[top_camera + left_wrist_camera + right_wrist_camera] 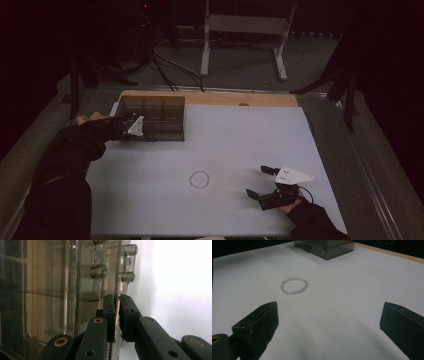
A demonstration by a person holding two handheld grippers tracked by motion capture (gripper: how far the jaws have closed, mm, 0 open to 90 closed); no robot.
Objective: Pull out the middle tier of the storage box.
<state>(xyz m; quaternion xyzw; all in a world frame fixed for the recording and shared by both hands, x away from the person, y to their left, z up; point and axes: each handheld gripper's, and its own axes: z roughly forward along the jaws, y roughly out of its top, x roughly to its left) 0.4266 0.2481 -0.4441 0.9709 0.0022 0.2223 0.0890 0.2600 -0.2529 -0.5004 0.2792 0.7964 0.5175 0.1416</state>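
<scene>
Left tongs (pixel 141 131): I am clamping them on the thin clear edge of the box's near wall; in the left gripper view (pixel 117 315) the two pads are pressing that pane from both sides.
Box (pixel 152 117): a smoky see-through plastic box with dividers inside, sitting at the far left of the worktop; two clear hinge knuckles (pixel 128 263) are showing above my pads.
Right tongs (pixel 259 181): I am holding them spread wide with nothing between them, low over the near right part of the worktop; in the right gripper view (pixel 329 325) they are pointing toward the bracelet.
Bracelet (pixel 199 179): a ring of pale beads lying flat near the middle, well apart from the box and from both tongs.
Worktop (pixel 240 130): a pale sheet over a wooden board.
</scene>
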